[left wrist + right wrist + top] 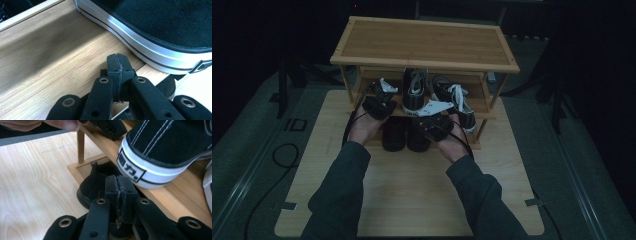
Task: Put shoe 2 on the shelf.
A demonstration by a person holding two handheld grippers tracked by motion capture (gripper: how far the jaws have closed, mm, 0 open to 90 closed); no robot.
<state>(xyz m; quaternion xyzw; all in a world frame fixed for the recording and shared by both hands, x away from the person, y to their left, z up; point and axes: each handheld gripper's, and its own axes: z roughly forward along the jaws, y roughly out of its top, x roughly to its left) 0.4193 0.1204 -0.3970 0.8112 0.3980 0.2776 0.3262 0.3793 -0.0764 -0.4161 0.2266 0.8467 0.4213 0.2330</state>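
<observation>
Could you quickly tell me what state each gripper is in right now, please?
Left gripper: shut, holding nothing, beside the black sneaker on the shelf.
Right gripper: shut, holding nothing, just below that sneaker's heel.

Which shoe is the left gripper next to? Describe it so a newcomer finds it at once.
Start at the wooden shoe rack at the table's far end and look at its middle shelf. Two black sneakers with white laces sit there; it is the left sneaker, heel toward the person, straight, while the right sneaker lies angled.
</observation>
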